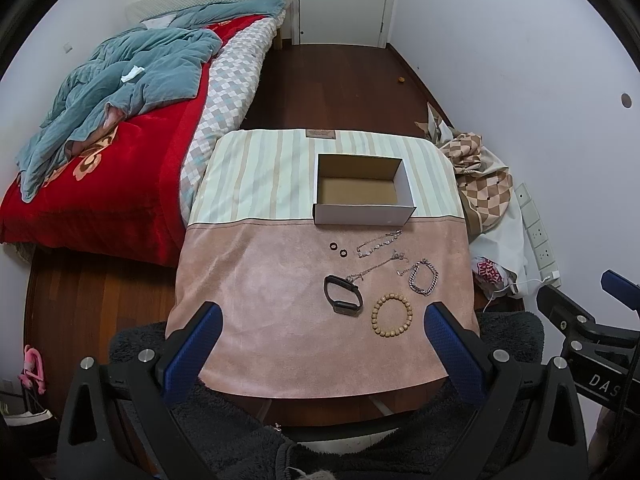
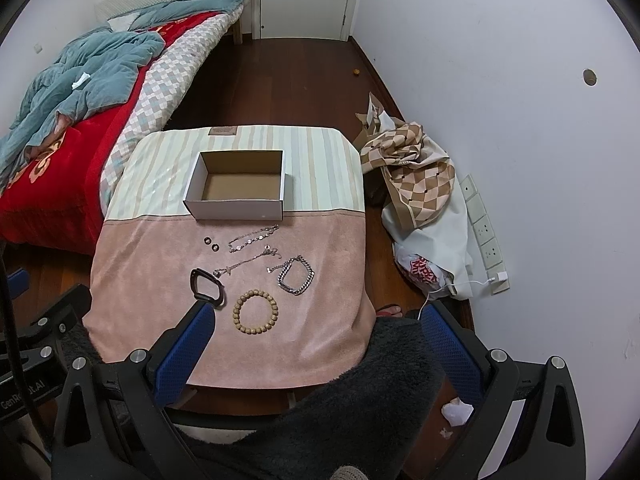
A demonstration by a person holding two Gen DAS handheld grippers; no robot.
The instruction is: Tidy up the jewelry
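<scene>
An open empty cardboard box stands on the cloth-covered table. In front of it lie two dark rings, two thin silver chains, a chunky silver bracelet, a black fitness band and a wooden bead bracelet. My left gripper is open and empty, held back above the table's near edge. My right gripper is open and empty, near the front right corner.
A bed with red and teal blankets stands to the left. A pile of checked fabric and bags lies on the floor to the right by a power strip. A dark fuzzy garment is just below the grippers.
</scene>
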